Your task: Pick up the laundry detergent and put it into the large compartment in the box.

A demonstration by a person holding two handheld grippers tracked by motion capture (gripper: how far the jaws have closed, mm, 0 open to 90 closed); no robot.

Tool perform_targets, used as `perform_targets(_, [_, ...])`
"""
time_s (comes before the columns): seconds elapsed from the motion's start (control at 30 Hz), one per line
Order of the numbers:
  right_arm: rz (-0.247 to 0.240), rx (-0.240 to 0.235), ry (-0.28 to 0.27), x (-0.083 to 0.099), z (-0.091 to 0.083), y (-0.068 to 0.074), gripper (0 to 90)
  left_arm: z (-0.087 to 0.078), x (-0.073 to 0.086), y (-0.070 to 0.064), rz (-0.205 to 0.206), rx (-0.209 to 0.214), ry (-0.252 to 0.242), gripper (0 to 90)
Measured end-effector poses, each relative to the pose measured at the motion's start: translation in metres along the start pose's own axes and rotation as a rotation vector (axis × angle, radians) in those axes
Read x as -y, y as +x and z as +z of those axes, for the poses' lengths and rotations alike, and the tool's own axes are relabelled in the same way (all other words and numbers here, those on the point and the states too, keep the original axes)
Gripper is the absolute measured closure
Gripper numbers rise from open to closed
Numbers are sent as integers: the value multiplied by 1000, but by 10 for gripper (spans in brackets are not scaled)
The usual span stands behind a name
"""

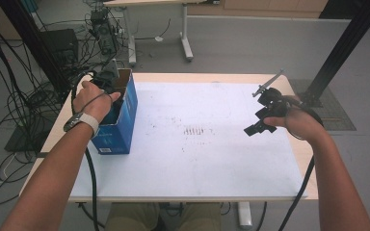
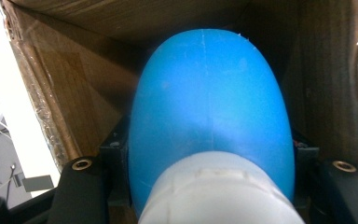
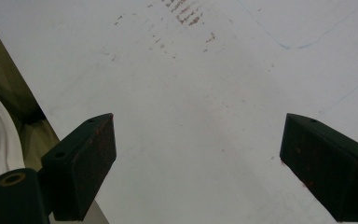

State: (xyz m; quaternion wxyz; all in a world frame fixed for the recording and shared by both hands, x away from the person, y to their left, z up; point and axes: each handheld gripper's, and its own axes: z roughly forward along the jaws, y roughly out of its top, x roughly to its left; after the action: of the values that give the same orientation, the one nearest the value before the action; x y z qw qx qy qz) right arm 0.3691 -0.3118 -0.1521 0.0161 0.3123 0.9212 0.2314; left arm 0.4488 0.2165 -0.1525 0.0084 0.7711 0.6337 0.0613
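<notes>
A blue cardboard box [image 1: 125, 118] stands open-topped at the left of the white sheet [image 1: 197, 159]. My left gripper [image 1: 110, 89] reaches down into it. In the left gripper view a smooth rounded blue object [image 2: 209, 102] with a white base [image 2: 214, 196] sits between the two black jaws, which press on its sides; the left gripper [image 2: 209, 161] is shut on it, with the box's brown inner walls [image 2: 70, 93] around it. My right gripper [image 1: 254, 128] hovers over the sheet's right side. In its own view the right gripper [image 3: 198, 154] is open and holds nothing.
Reddish-brown smudges [image 1: 195, 130] mark the sheet's middle. The wooden table edge [image 1: 298, 159] runs along the right. Black frame posts [image 1: 347, 43] and tangled cables [image 1: 9, 96] flank the table. Another table's legs [image 1: 187, 43] stand behind.
</notes>
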Motion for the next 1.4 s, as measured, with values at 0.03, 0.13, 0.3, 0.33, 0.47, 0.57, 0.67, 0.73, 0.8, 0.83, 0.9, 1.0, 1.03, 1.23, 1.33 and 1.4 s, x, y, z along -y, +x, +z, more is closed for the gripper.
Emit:
perform_targets(0.03, [1,-1,-1,0,0,0,106,0,0,0,0,0,0,375])
perform_targets(0.13, [2,0,1,0,0,0,105,0,0,0,0,1,0,375])
perform_targets(0.3, [2,1,0,-1,0,0,106,0,1,1,-2,2,-3,375])
perform_targets(0.33, [2,1,0,-1,-1,0,105,0,1,1,-2,2,-3,375])
perform_targets(0.47, [2,0,0,-2,0,0,105,0,1,1,-3,4,-5,375])
perform_targets(0.57, [1,0,2,-2,0,0,105,0,1,1,-3,4,-5,375])
perform_targets(0.67, [1,0,1,-2,0,0,106,0,1,1,-5,4,-6,375])
perform_targets(0.73, [2,0,0,-1,0,0,105,0,1,1,-5,4,-5,375])
perform_targets(0.8, [4,0,1,-1,1,0,105,0,1,1,-5,5,-5,375])
perform_targets(0.83, [4,0,3,-1,1,0,105,0,1,1,-5,5,-5,374])
perform_targets(0.9, [3,0,1,-1,0,0,105,1,0,2,-6,6,-4,374])
perform_targets(1.0, [4,2,1,0,0,0,105,0,0,2,-6,6,-3,374])
perform_targets(1.03, [3,3,2,-1,0,0,105,0,0,2,-6,7,-3,374])
perform_targets(1.23, [6,6,1,0,-1,1,105,0,1,3,-3,13,-9,371])
perform_targets(1.33, [7,6,2,0,-1,1,106,0,0,3,-2,14,-5,371])
perform_targets(1.4, [7,7,3,0,-1,1,105,0,0,4,-3,20,-7,368])
